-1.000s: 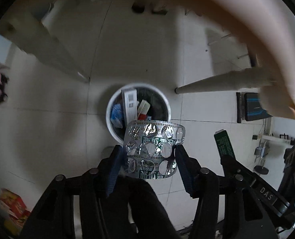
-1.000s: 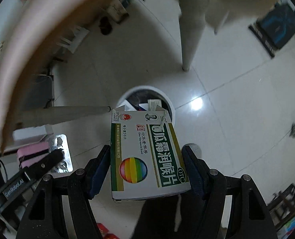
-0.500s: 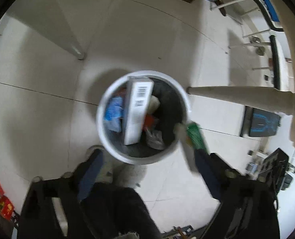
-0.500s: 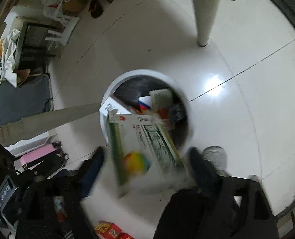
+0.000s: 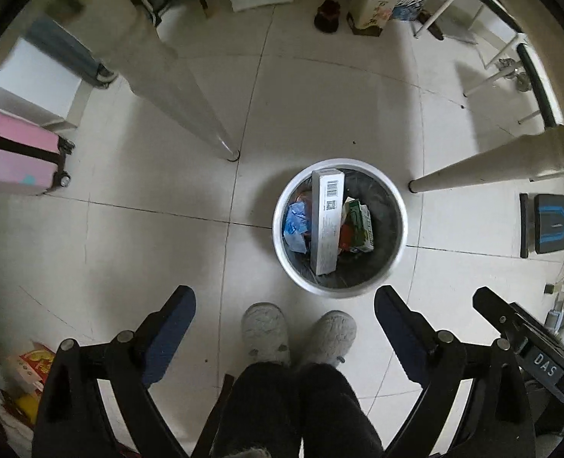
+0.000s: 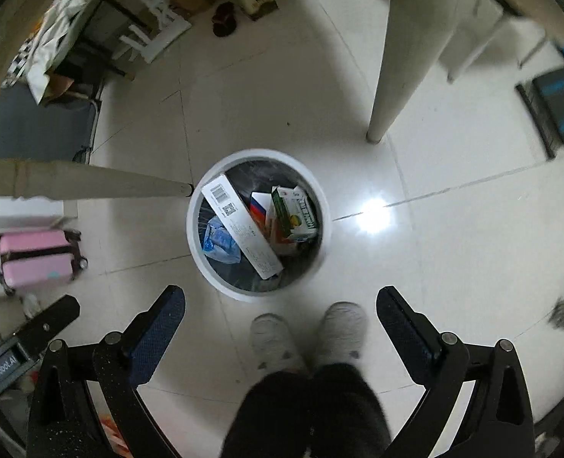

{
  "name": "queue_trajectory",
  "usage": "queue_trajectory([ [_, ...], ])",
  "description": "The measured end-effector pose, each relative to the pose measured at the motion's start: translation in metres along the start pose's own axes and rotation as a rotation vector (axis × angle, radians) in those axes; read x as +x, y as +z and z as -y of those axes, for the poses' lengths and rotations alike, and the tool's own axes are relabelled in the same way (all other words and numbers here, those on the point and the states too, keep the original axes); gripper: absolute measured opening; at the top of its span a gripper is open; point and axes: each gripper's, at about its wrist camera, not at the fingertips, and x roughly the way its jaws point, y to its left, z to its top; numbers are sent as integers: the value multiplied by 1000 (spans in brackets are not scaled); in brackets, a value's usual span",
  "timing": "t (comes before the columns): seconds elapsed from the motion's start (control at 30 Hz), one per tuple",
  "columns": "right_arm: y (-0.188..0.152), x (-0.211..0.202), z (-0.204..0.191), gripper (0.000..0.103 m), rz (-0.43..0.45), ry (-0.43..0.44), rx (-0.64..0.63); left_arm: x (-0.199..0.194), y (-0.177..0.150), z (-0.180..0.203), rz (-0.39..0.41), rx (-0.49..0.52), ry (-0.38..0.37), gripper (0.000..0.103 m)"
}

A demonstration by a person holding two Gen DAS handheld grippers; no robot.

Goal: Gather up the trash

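Note:
A round white trash bin (image 5: 282, 206) (image 6: 194, 236) with a dark liner stands on the tiled floor below both grippers. Inside lie a long white box with a barcode (image 5: 326, 221) (image 6: 240, 225), a green and white medicine box (image 5: 360, 225) (image 6: 295, 212), a blue wrapper (image 5: 296, 225) (image 6: 219, 242) and a red and white pack (image 6: 261, 206). My left gripper (image 5: 285, 301) hangs open high above the floor, its fingers empty, the bin just ahead to the right. My right gripper (image 6: 280, 299) is open and empty too, the bin ahead of it.
The person's grey slippers (image 5: 264, 330) (image 6: 343, 324) and dark trousers stand just short of the bin. Pale table legs (image 5: 190, 114) (image 5: 480, 168) (image 6: 400, 76) (image 6: 91, 185) flank it. A pink suitcase (image 5: 15, 156) (image 6: 34, 259), a dark scale (image 5: 552, 225) and boxes line the room's edges.
Both grippers opened. The foil blister pack left the left gripper and the green medicine box left the right one; the box now lies in the bin. Both views now look straight down.

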Motion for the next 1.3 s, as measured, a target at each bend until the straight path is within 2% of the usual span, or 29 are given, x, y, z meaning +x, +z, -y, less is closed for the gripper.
queue_trajectory([
  [0.13,-8,-61,-10,101,18,-22,-39,-50,-9,4,18,38,-18,96],
  [0.33,-27,-160,-23,101,36,1,-73,-132,-18,11,49,97,-44,96],
  [0.53,-47,-263,-38,101,67,62,-108,-217,-32,16,95,131,-84,96],
  [0.8,-74,-384,-59,101,95,161,-163,-311,-49,15,151,138,-196,96],
  [1.0,-88,-445,-64,101,106,216,-175,-357,-60,13,174,137,-278,96],
  [1.3,-104,-499,-69,101,119,269,-191,-402,-78,16,194,153,-353,96],
])
